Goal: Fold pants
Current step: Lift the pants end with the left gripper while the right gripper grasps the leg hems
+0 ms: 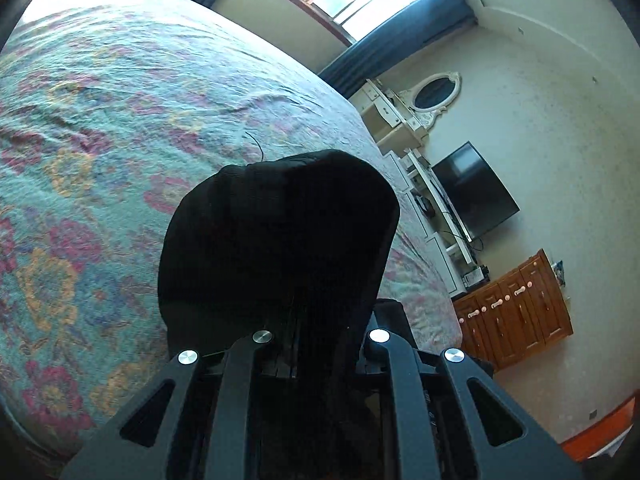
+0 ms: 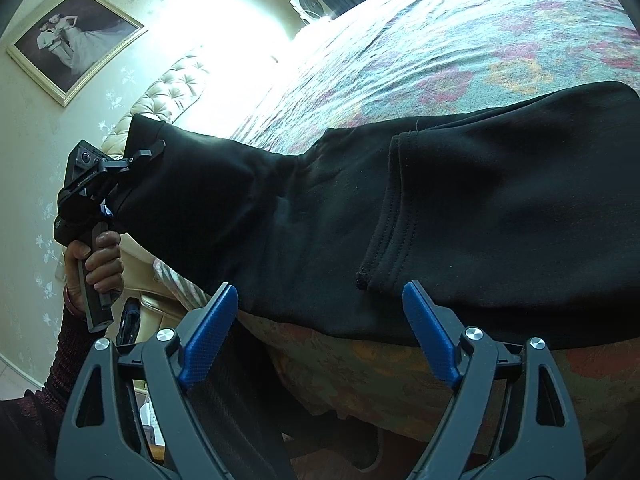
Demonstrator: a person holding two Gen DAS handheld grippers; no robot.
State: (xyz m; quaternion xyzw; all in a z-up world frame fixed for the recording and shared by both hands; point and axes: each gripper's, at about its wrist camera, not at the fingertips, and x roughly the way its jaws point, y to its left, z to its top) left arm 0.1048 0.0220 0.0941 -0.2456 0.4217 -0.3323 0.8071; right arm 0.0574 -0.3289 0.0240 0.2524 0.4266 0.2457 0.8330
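Note:
The black pants (image 2: 460, 216) lie along the near edge of the bed, one end lifted to the left. My left gripper (image 2: 138, 158) is shut on that lifted end and holds it above the bed. In the left wrist view the held black cloth (image 1: 280, 236) drapes over the fingers and hides them. My right gripper (image 2: 320, 304) is open, its blue pads (image 2: 208, 332) on either side of the pants' near edge, not gripping it. A stitched hem or pocket edge (image 2: 390, 236) runs across the cloth just ahead of it.
The bed has a teal floral cover (image 1: 120, 120). A padded headboard (image 2: 168, 88) and a framed picture (image 2: 76, 40) are on the left. A TV (image 1: 476, 192), white shelving (image 1: 432, 200) and a wooden cabinet (image 1: 516, 312) stand by the far wall.

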